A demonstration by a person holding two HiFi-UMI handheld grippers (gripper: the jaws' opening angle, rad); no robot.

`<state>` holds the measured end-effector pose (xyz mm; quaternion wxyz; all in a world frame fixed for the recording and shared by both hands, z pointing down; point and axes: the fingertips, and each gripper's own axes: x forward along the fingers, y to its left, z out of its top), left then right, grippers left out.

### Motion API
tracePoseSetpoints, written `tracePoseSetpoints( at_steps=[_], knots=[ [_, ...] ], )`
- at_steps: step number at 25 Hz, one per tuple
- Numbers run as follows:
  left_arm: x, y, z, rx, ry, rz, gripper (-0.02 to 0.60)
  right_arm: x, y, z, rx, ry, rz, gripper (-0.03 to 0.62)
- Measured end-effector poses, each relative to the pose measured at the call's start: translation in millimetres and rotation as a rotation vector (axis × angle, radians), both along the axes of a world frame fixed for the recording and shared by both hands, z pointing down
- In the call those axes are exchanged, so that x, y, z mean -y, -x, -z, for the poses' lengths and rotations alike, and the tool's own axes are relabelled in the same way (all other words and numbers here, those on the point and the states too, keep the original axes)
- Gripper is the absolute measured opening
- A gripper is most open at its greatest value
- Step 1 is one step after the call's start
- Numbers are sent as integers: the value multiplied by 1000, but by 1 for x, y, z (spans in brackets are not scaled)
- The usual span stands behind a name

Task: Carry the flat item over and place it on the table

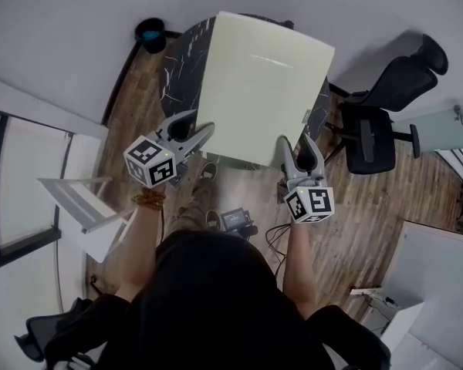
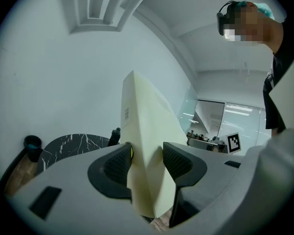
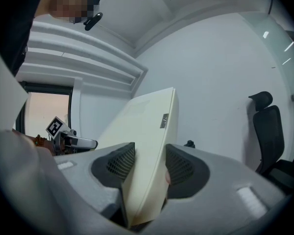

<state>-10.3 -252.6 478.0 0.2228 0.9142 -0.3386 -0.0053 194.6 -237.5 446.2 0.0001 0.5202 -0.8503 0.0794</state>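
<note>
As the head view looks down, the cream panel [image 1: 258,91] shows mid-frame, covering most of the dark marble table [image 1: 177,60], with the left gripper [image 1: 194,129] and right gripper [image 1: 297,146] on its lower edge. At upper left, a black bin [image 1: 150,31] holds something blue — what, I cannot tell. Left gripper view: both pads [image 2: 118,164] pinch the panel's edge, centre frame. Right gripper view: likewise clamped on it. I judge it stiff, light, smooth — slippery, so two spread edge grips suit.

Head camera looks steeply down; claw cameras, close in, apparently share the panel [image 1: 262,83].
</note>
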Motion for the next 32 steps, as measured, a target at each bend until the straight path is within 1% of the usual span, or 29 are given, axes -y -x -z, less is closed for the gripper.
tracePoseSetpoints(
  at_steps=[7,17,29,32],
  knots=[
    [20,7,-28,-6,64,3,199,20,7,-27,5,51,-3,193],
    [40,16,-60,-10,134,12,199,41,16,-60,3,120,-2,193],
    [57,17,-104,-6,214,8,199,57,18,-104,-3,205,-19,193],
    [55,18,-116,1,241,9,199,55,19,-118,0,237,-21,193]
  ],
)
